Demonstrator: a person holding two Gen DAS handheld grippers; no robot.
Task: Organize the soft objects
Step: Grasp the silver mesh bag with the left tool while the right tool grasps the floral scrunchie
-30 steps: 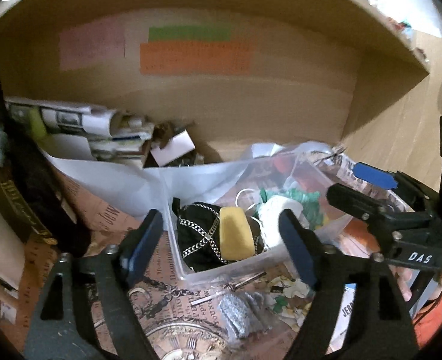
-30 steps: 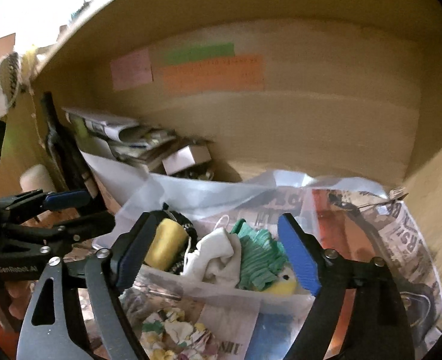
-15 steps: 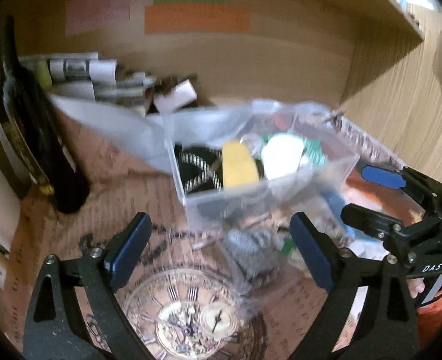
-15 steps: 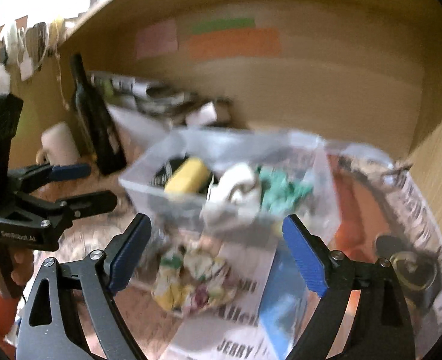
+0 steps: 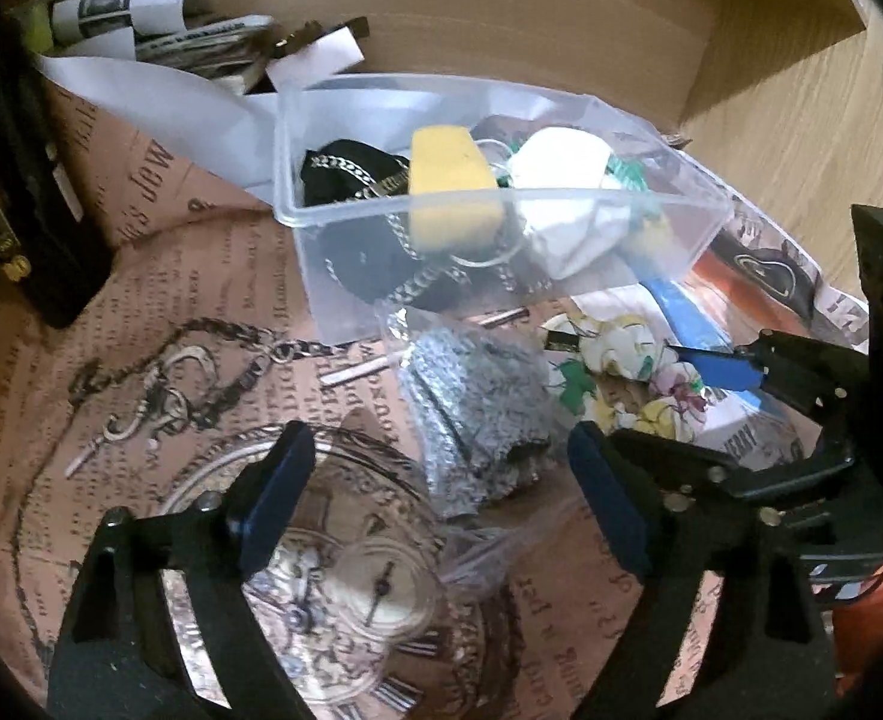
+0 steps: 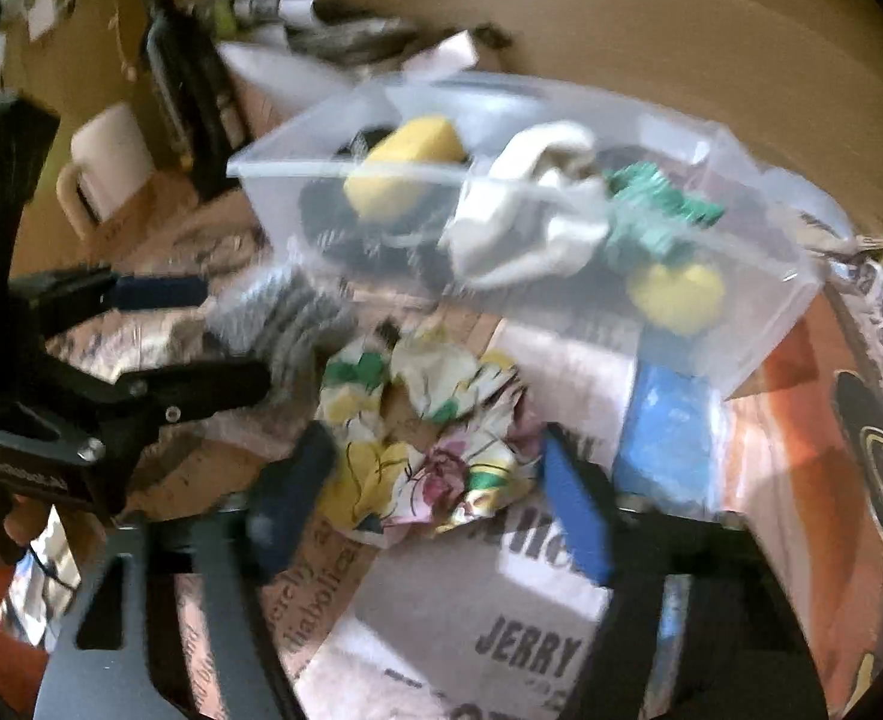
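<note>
Clear plastic bin (image 5: 315,252): stood on a printed paper covering (image 5: 213,276) inside a wooden shelf bay, near the back wall. Contents, as far as they could be told: 1 yellow sponge (image 5: 450,180), 1 white cloth (image 5: 567,180), 1 green crinkled item (image 6: 651,210), 1 black item with a metal chain (image 5: 345,171), and 1 further yellow piece (image 6: 675,294) low in the corner of the bin.

Grey knitted cloth in a clear bag (image 5: 477,402): lay on the covering just in front of the bin, outside it.

Floral cloth (image 6: 429,438): crumpled, white with yellow, green and pink print, lay beside the grey cloth and in front of the bin, also outside it.

Left gripper (image 5: 435,498): pointed steeply downward over the covering, jaws closing but apart. The near edge of the bagged grey cloth lay between the blue pads (image 5: 273,498); they did not press on it.

Right gripper (image 6: 435,504): also pointed downward, jaws closing. The floral cloth sat between the 2 fingers; the view was blurred, and the pads appeared just clear of the fabric, not yet clamped.

Other items: 1 dark bottle (image 5: 39,222) upright at the left; 1 pale mug (image 6: 105,168) beside it; folded papers (image 5: 159,36) at the back; 1 loose chain with a clasp (image 5: 165,384) on the covering; 1 blue card (image 6: 663,426) under the bin's near corner.
</note>
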